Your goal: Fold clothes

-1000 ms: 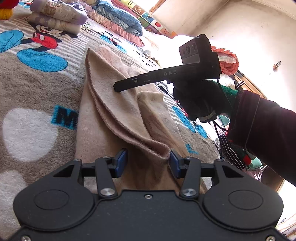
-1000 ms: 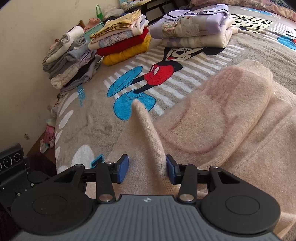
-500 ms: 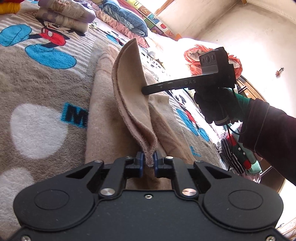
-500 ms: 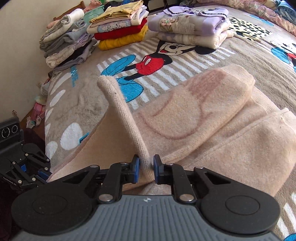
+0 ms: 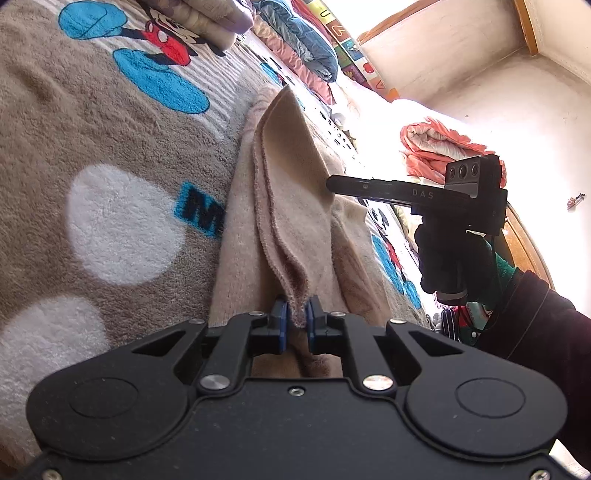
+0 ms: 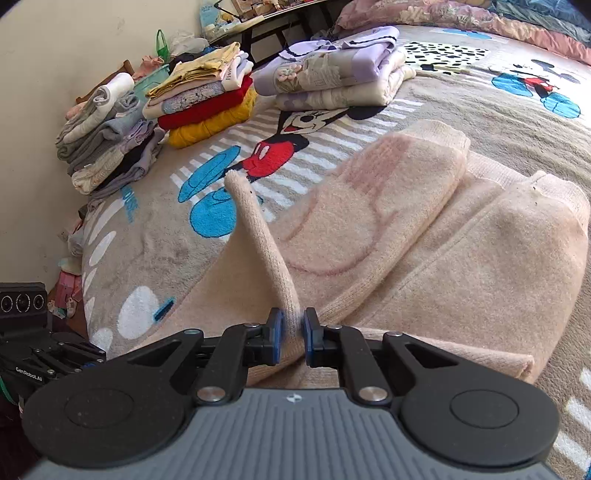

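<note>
The sweater (image 6: 406, 236) hides the right gripper's (image 5: 334, 183) fingertips, and the picture's edge crops the folded stack (image 5: 199, 14).

Right gripper (image 6: 293, 326) closing, pads pinching beige sweater (image 6: 424, 236) on cartoon blanket (image 6: 155, 236).

cartoon blanket (image 6: 498, 122), beige sweater (image 6: 461, 266), folded clothes stacks (image 6: 207, 99)

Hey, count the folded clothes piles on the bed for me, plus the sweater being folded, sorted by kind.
Folded piles: 3, grey pile, yellow-and-red pile, lilac pile
Beige sweater being folded: 1
Hand-held grippers pinching it: 2, left, right
Total: 6
</note>
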The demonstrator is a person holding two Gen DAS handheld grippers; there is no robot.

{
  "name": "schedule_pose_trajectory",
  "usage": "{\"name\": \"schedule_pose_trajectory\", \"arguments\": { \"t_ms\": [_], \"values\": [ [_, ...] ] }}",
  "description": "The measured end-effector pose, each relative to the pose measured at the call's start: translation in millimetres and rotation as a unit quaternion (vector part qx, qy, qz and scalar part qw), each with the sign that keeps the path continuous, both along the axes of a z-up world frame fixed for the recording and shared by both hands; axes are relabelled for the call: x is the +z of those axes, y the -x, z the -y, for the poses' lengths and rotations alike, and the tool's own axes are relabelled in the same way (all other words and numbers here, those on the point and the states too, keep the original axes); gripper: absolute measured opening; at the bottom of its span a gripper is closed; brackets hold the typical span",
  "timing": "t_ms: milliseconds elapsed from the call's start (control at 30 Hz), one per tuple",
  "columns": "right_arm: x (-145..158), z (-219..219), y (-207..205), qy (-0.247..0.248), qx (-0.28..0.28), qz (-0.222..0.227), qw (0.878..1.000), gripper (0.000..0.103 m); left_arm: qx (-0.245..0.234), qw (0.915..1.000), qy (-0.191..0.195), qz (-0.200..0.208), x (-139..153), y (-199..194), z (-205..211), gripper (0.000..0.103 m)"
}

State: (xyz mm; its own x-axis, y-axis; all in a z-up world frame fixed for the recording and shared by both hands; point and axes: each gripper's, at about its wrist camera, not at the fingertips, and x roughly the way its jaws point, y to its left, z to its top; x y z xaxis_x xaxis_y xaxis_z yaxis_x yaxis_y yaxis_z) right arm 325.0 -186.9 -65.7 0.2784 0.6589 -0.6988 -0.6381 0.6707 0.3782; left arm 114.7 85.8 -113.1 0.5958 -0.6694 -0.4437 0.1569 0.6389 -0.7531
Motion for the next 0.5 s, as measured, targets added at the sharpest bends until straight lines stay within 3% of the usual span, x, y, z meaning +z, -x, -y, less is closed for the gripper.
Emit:
{"name": "schedule_pose_trajectory", "arguments": {
  "t_ms": [67, 133, 200, 267, 300, 500],
  "values": [
    [3.2, -1.9, -0.3, -0.016, -0.006, 0.007, 1.000, 0.018, -0.001, 1.0000, 0.001, 0.000, 0.5, -0.4, -0.1, 0.008],
    [3.9, -6.2, -2.4, -0.029, -0.018, 0.018, 0.999, 0.032, -0.001, 1.0000, 0.001, -0.002, 0.4, -0.6, -0.1, 0.008],
    [-0.8, -13.1, -7.0, -0.033, -0.027, 0.015, 0.999, 0.035, 0.000, 1.0000, 0.003, -0.004, 0.0, 0.3, 0.1, 0.008],
    [-6.4, -23.1, -7.9, -0.009, -0.018, 0.008, 1.000, 0.025, -0.001, 1.0000, 0.005, -0.002, 0.7, 1.7, -0.2, 0.008],
    [-9.4, -28.7, -6.7, 0.013, -0.008, 0.004, 1.000, 0.012, -0.003, 1.0000, 0.008, 0.001, 1.7, 2.4, -0.4, 0.008],
    [5.9, -3.6, -5.7, -0.001, -0.060, -0.021, 0.998, 0.010, 0.006, 0.9995, 0.032, 0.004, 4.0, 2.4, -5.3, 0.008]
  ]
}}
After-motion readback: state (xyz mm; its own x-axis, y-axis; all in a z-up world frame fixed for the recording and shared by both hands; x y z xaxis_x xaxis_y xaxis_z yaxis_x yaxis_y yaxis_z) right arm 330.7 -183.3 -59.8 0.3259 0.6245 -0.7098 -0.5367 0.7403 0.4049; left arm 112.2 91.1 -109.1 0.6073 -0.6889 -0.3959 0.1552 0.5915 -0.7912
